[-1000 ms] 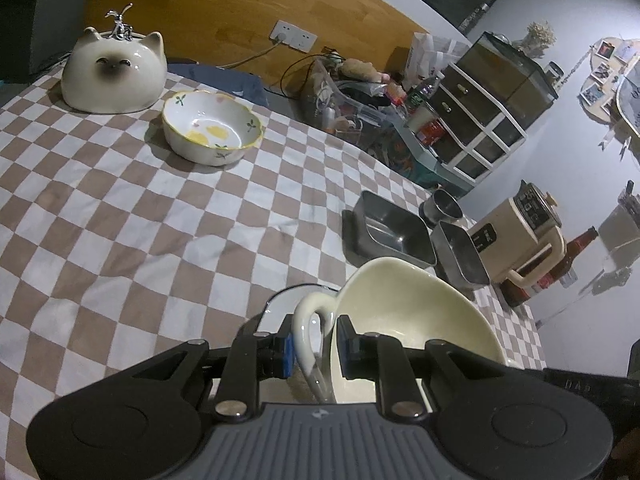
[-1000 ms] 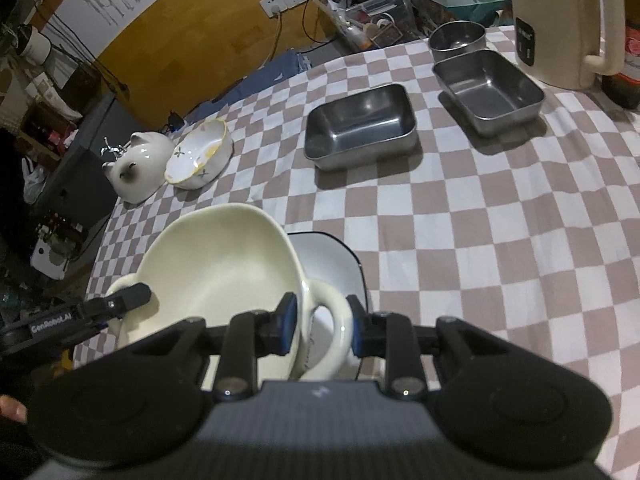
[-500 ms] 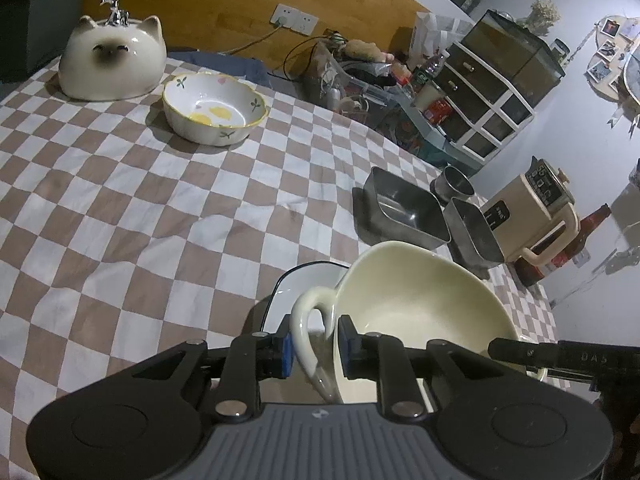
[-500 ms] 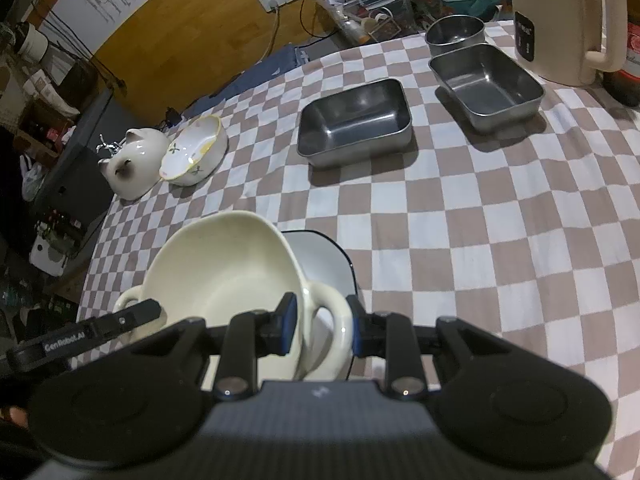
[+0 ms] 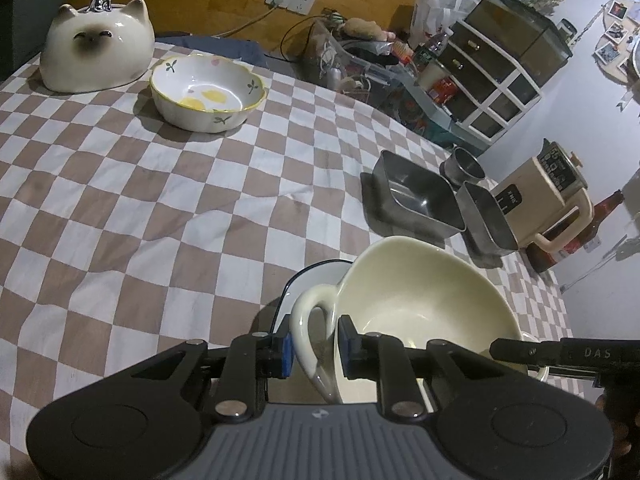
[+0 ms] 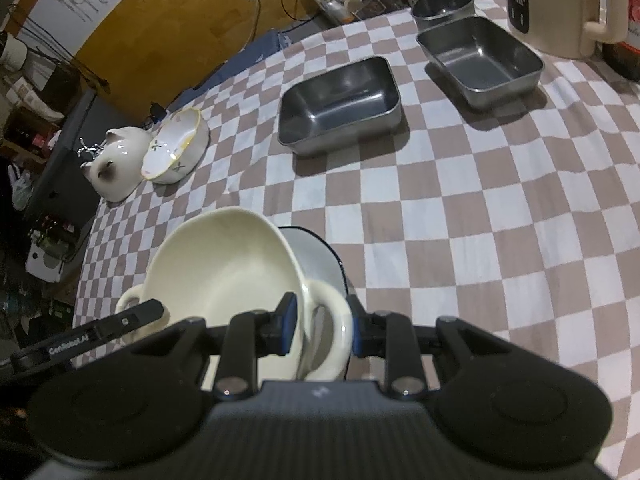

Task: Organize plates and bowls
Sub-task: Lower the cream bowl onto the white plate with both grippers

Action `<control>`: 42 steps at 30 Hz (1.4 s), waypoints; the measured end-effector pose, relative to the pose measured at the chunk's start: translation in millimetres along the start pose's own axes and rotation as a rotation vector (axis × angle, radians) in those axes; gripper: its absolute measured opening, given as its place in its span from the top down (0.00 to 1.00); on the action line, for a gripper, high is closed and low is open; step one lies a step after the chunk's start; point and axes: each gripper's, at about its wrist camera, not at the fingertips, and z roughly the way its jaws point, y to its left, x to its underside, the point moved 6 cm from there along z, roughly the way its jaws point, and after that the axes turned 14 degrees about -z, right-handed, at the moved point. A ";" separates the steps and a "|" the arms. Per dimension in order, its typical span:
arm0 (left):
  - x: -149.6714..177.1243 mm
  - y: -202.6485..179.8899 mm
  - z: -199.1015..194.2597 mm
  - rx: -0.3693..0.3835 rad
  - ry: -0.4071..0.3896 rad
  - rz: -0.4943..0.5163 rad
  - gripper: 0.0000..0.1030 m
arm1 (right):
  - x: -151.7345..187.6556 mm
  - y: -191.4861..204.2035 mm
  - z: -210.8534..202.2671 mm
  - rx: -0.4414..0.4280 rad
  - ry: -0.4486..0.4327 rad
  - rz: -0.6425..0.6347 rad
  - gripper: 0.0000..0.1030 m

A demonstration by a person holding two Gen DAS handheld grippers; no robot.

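Cream bowl [image 5: 420, 304] held over plate [image 6: 316, 256] near counter [image 5: 160, 208] edge; left gripper [image 5: 314, 350] and right gripper [image 6: 320, 330] jaws narrow, each clamping a handle. Bare cloth ahead. Plate mostly hidden.

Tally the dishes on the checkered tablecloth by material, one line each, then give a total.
Ceramic bowls: 2, the cream two-handled bowl and the lemon-print bowl
Steel rectangular trays: 2, near tray and far tray
Steel round cup: 1
White plate with dark rim: 1
Total: 6
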 end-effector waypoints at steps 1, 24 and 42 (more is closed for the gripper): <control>-0.9 0.6 0.9 -0.003 0.000 0.000 0.78 | -0.4 -0.7 2.7 -0.003 0.010 0.005 0.69; 0.7 18.7 28.2 -0.071 0.035 -0.043 0.74 | -8.5 3.8 35.4 -0.025 0.096 0.020 0.69; 1.4 14.6 37.7 -0.098 0.041 -0.002 0.73 | -10.8 4.8 49.3 0.015 0.154 0.039 0.69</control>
